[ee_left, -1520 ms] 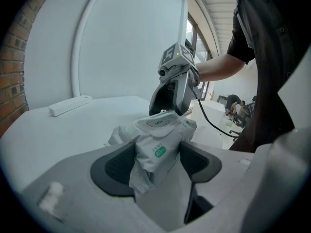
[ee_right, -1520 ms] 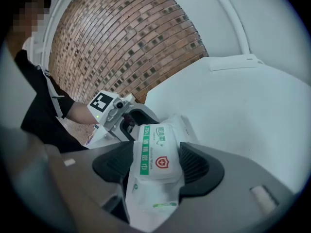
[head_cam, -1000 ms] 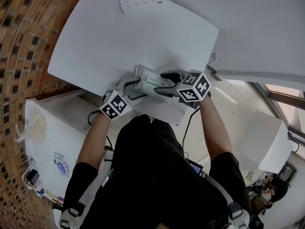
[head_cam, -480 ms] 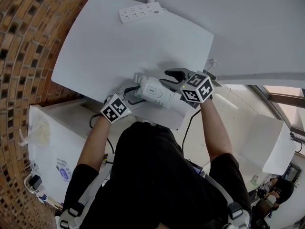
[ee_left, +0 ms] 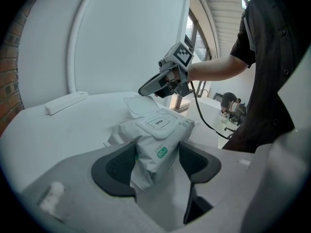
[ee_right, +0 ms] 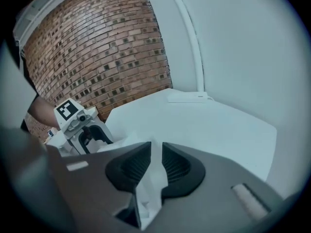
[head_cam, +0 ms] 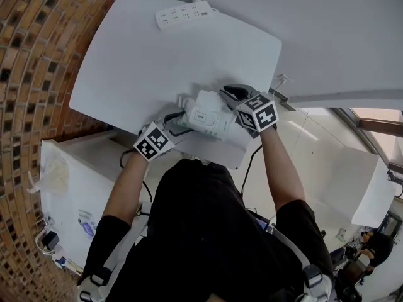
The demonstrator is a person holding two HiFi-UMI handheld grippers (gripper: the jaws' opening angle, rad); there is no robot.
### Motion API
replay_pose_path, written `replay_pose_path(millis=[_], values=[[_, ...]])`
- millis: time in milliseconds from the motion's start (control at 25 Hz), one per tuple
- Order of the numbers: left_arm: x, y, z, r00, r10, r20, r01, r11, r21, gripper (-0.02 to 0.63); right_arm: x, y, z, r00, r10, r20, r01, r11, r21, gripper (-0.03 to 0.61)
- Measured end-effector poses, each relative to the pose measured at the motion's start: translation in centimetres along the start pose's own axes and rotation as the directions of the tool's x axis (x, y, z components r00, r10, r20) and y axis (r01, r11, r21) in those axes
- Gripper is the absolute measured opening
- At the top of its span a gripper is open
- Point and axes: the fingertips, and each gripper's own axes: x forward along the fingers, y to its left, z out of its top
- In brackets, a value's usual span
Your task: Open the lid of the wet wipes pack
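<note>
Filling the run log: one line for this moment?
left gripper: holds wet wipes pack | right gripper: jaws just closing on lid | lid: open

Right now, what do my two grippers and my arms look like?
The left gripper and the right gripper both have light grey bodies with curved, ribbed black pads. Each carries a cube with black-and-white square markers. A black cable trails from the right gripper. You wear a black short-sleeved shirt, so the forearms are bare.
</note>
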Motion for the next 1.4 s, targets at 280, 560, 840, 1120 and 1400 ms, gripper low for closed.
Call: replay_pose_path(millis=[280,560,840,1120,1400], values=[[-0.1,-0.1,0.1,0.999,0.039,0.027,-0.039,0.999,-0.001,0.282,-2.1,-0.5,0.7,0.996,-0.025,0.083,0.020,0.998,0.058,0.074],[-1.1,-0.1,2.0,0.990,0.061,0.125,-0.051,0.995,-0.082,0.285,-5.1,0.5,1.0,0.986,-0.053,0.157,0.049,0.998,0.028,0.074],[-3.2,-0.9,5.8,0.968,0.148,0.202,-0.131,0.987,-0.092,0.285,-8.5,2.7,1.6,0.962,-0.033,0.271,0.033,0.999,0.002,0.071],[-5.3,-3.5,8.3,0.908,0.300,0.293,-0.229,0.940,-0.255,0.284,-12.8,5.6,0.7,0.917,0.048,0.395,-0.030,0.998,-0.053,0.048],[-7.1,-10.0,9.1,0.826,0.453,0.335,-0.379,0.887,-0.265,0.023,-19.1,9.0,-2.1,0.871,0.099,0.482,-0.057,0.993,-0.101,0.006]])
